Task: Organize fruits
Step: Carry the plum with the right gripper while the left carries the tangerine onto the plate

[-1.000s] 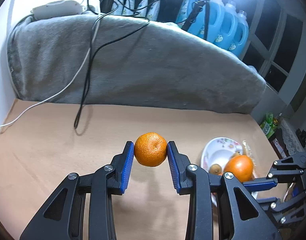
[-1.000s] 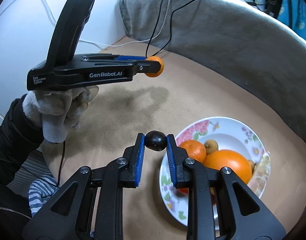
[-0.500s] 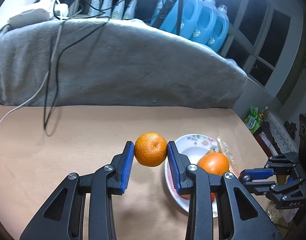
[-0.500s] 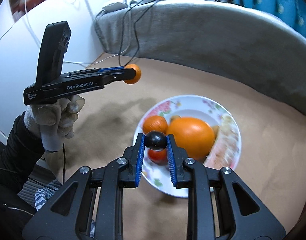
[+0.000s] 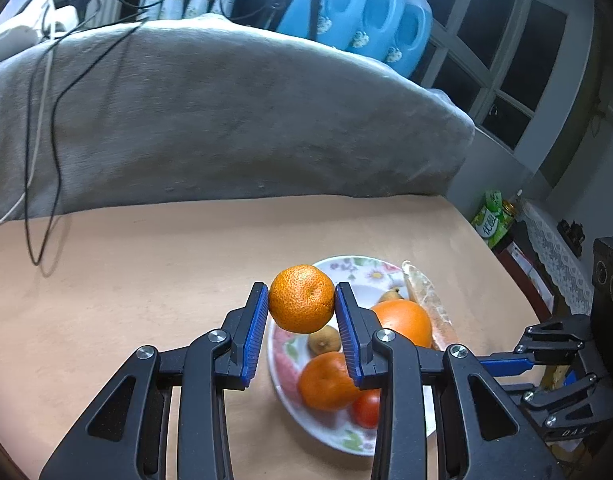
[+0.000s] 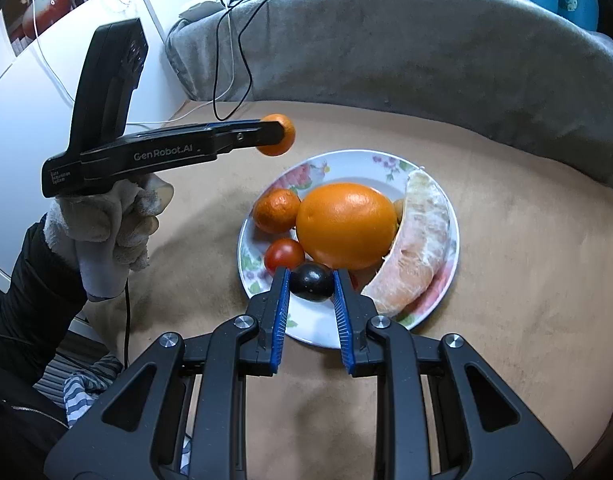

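Observation:
My left gripper [image 5: 301,300] is shut on a small mandarin [image 5: 301,298], held in the air over the near-left rim of the flowered plate [image 5: 342,436]. From the right wrist view the same mandarin [image 6: 280,136] hangs left of and above the plate [image 6: 310,332]. My right gripper [image 6: 310,282] is shut on a dark round fruit [image 6: 311,281] over the plate's near side. On the plate lie a big orange [image 6: 346,226], a second mandarin [image 6: 276,210], a red tomato [image 6: 284,254] and a peeled pomelo wedge [image 6: 416,248]. A brown kiwi-like fruit [image 5: 324,340] shows under the held mandarin.
A grey blanket-covered bulk [image 5: 226,120] rises along the table's far side, with black and white cables [image 5: 46,140] hanging down it. Blue detergent bottles [image 5: 370,20] stand behind. A gloved hand [image 6: 110,224] holds the left gripper. The tan tabletop [image 5: 106,280] stretches left of the plate.
Both grippers have travelled toward the plate with their fruits. The mandarin now hangs at the plate's rim and the dark fruit is over the plate's near side instead of left of it.

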